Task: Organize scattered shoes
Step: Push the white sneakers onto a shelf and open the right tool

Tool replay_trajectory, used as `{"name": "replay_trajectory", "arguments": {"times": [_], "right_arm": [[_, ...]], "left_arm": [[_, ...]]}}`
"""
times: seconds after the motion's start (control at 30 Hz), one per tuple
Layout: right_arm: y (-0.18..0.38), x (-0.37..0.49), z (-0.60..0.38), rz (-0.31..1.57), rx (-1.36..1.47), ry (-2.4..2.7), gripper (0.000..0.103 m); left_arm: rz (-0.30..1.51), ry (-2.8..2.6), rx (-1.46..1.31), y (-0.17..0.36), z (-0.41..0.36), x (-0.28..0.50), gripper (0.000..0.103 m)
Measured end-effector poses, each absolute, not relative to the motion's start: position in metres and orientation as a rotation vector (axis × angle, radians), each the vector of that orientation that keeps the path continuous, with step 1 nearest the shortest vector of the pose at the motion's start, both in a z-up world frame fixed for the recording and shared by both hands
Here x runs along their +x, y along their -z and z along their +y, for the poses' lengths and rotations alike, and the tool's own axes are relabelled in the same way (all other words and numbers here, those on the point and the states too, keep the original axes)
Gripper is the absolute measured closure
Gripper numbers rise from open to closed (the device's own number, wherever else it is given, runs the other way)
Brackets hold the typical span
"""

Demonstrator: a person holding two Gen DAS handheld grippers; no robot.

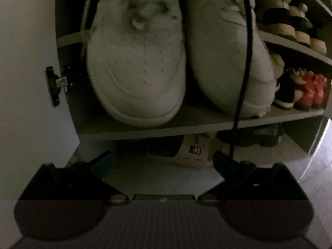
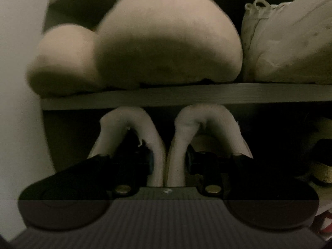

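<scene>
In the left wrist view two white sneakers (image 1: 137,62) stand side by side, toes outward, on a grey shelf (image 1: 186,122). My left gripper (image 1: 164,164) is open and empty just below and in front of that shelf. In the right wrist view my right gripper (image 2: 169,161) is shut on the inner collars of a pair of white shoes (image 2: 161,145), holding both together at the shelf level under a grey shelf board (image 2: 186,95). Above it stand two beige rounded slippers (image 2: 166,41) and a white sneaker (image 2: 286,47).
A black cable (image 1: 244,62) hangs in front of the right sneaker. Sandals (image 1: 290,25), red shoes (image 1: 309,91) and dark shoes (image 1: 259,134) fill the shelves to the right. A cabinet door with a hinge (image 1: 56,83) stands at the left. Grey floor lies below.
</scene>
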State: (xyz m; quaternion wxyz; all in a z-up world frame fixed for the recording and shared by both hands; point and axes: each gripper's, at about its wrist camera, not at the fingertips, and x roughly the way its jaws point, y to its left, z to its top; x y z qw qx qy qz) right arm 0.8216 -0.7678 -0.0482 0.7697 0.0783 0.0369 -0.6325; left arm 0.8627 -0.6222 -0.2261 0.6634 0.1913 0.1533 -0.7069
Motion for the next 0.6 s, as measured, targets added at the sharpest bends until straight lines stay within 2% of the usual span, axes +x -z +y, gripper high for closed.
{"name": "replay_trajectory", "arguments": {"times": [0.2,0.4,0.6], "right_arm": [[0.039,0.823,-0.8,0.179,0.257,1.384,0.067],[0.033,0.819,-0.821,0.241,0.322,1.371,0.065],[0.031,0.815,-0.814,0.272,0.307,1.35,0.063]], "left_arm": [[0.293,1.628,0.402,0.216,-0.627,0.855,0.0],[0.326,1.604,0.335,0.189,-0.639,0.86,0.0],[0.398,1.577,0.393,0.183,-0.637,0.858,0.004]]}}
